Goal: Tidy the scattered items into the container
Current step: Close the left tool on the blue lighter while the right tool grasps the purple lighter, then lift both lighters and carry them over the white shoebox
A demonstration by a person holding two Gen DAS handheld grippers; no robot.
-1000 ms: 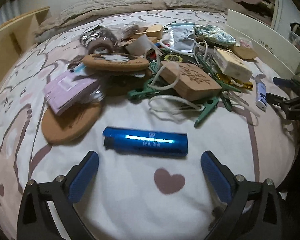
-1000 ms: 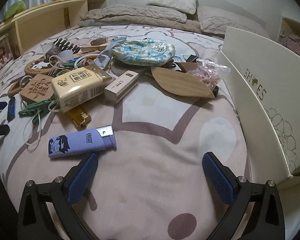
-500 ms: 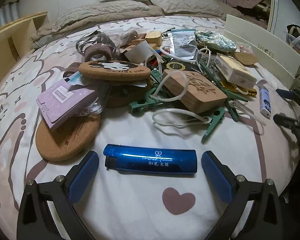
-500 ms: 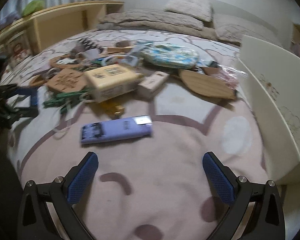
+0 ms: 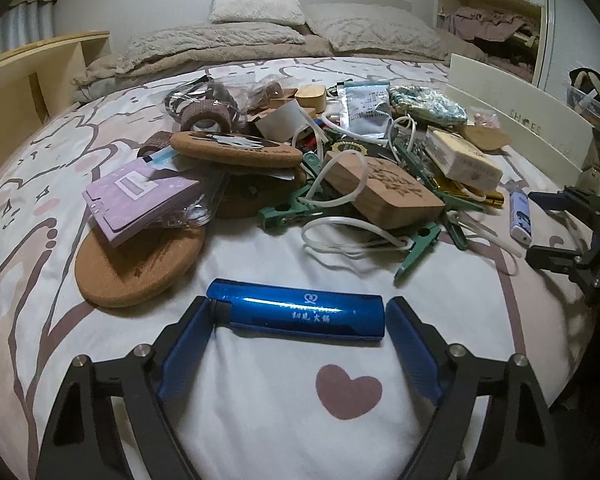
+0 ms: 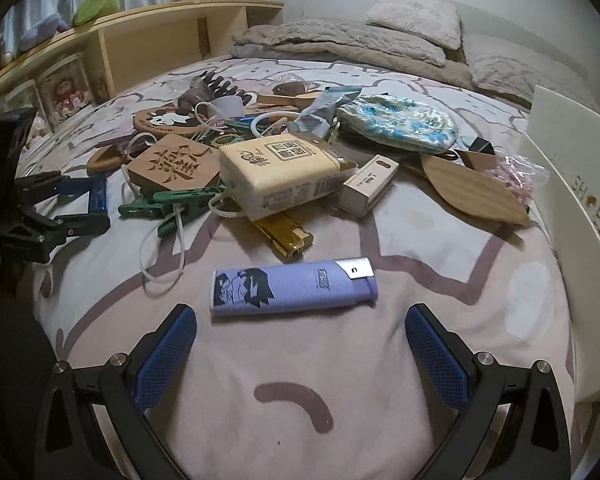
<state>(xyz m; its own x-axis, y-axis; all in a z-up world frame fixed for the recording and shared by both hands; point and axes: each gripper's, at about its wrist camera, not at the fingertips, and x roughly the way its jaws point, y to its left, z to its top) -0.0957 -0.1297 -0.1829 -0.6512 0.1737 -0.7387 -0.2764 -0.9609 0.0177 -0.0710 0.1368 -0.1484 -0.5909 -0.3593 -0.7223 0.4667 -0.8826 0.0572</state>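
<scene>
My left gripper (image 5: 298,312) has just been closing its jaws around the blue lighter (image 5: 298,314), which lies crosswise between the pads on the white bedcover (image 5: 260,420); the left pad looks to be touching the lighter's dark end, while the right pad stands just beside the other end, and I cannot tell that it presses yet. Just behind the lighter I see a cork coaster (image 5: 136,266) with a lilac card packet (image 5: 140,198) lying on it, then green clothes pegs (image 5: 416,246), a white cord (image 5: 352,236) and a carved wooden block (image 5: 384,190) at the near edge of the pile. My right gripper (image 6: 300,344) has its jaws spread wide with nothing between the pads; the lilac lighter (image 6: 294,288) lies flat on the cover just ahead of the fingertips, apart from both. Beyond it a gold lighter (image 6: 286,236) pokes out from under a cream-coloured box (image 6: 278,172), with a small white carton (image 6: 368,186) beside that and a wooden leaf-shaped piece (image 6: 472,192) further right. The container, a white shoe box (image 6: 576,216), stands at the right edge of the bed, well apart from both lighters.
</scene>
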